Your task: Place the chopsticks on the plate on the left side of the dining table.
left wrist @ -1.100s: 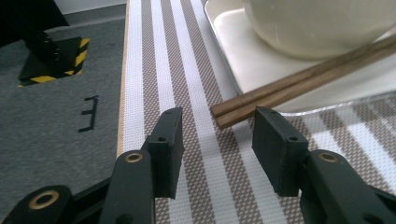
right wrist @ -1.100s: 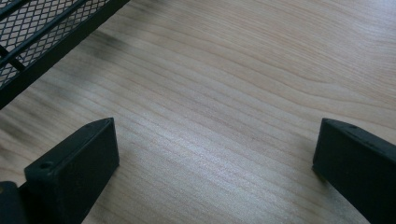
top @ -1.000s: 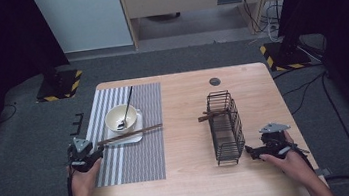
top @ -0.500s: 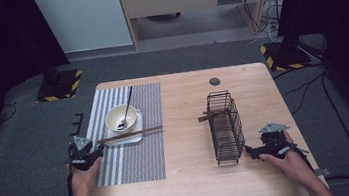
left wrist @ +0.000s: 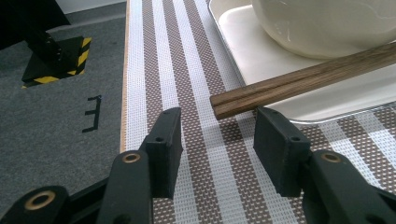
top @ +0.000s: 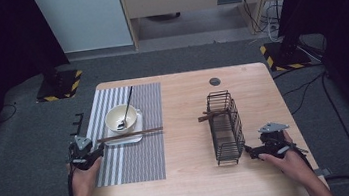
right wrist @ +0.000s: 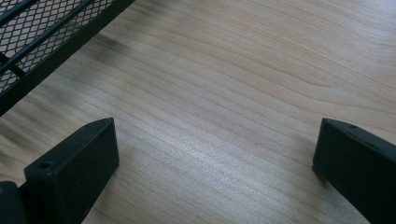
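Left gripper [top: 90, 153] low at the left edge of the striped mat [top: 133, 148], jaws half spread and pinching nothing, pads apart with bare mat between them. Chopsticks [top: 131, 134] just ahead of those jaws, blunt ends [left wrist: 224, 105] pointing into the gap but not touching either pad, lying side by side across the near rim of a white tray [top: 122, 139]. Cream bowl [top: 122, 118] on that tray right behind the chopsticks, close enough to crowd anything passing over them; dark spoon [top: 127, 106] leaning in the bowl, handle angled away toward the far side of the table [top: 193, 186]. Off the table to the left, grey carpet with a small black mark [left wrist: 93, 113] and a yellow-and-black striped base [left wrist: 56, 65].

Right gripper [top: 254, 152] near the right front corner, jaws spread wide over bare wood, holding nothing. Black wire basket [top: 226, 127] just beside it on the left, lying on its side, with a brown stick [top: 206, 117] poking out of its far end; mesh corner [right wrist: 42, 28] near the right gripper's left jaw, not touching. Small dark round cap [top: 215, 81] well apart, toward the far edge
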`<state>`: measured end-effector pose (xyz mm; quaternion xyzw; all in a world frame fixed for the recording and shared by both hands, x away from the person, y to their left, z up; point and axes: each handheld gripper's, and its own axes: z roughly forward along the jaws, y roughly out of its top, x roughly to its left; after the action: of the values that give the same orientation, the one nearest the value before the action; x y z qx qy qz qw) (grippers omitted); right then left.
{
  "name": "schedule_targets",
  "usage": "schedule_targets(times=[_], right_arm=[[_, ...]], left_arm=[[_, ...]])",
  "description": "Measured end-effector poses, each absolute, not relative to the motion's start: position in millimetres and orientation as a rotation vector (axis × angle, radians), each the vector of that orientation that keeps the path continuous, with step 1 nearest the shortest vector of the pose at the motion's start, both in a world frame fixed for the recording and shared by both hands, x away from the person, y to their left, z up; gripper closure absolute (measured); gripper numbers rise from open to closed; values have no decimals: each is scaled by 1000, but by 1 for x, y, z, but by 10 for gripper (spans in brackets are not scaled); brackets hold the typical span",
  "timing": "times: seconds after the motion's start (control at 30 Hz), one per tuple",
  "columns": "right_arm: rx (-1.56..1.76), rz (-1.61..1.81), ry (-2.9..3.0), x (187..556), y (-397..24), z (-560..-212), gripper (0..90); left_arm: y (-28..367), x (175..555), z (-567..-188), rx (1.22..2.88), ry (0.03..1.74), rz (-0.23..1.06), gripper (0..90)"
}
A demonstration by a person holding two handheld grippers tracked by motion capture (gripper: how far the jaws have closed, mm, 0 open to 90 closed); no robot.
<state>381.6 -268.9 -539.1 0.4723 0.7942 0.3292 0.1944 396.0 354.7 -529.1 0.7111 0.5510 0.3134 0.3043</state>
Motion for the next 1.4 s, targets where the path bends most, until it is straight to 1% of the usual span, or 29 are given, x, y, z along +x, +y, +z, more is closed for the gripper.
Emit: schedule_targets(times=[0.43,0.57,0.63,0.83,1.1,1.3,1.4], right_arm=[[1327,922,2224,382,-269,-539,1],[1328,922,2223,382,-268,-539,1],[1331,919,2226,382,-268,-539,1],[1330,923,2222,383,-267,-539,4],[1322,920,2227,381,-267,-539,4],[1319,922,2229,381,-267,-539,4],[1326,921,2227,380,-267,-539,4]], left_arm=[[358,400,-530,1883,1457,842,508],[359,396,-526,1874,1449,838,493],[358,393,-522,1864,1435,834,469],[353,383,-516,1866,1398,773,344],[339,376,-507,1861,1349,716,209],[318,375,-504,1879,1278,649,131],[306,375,-501,1895,1247,631,119]])
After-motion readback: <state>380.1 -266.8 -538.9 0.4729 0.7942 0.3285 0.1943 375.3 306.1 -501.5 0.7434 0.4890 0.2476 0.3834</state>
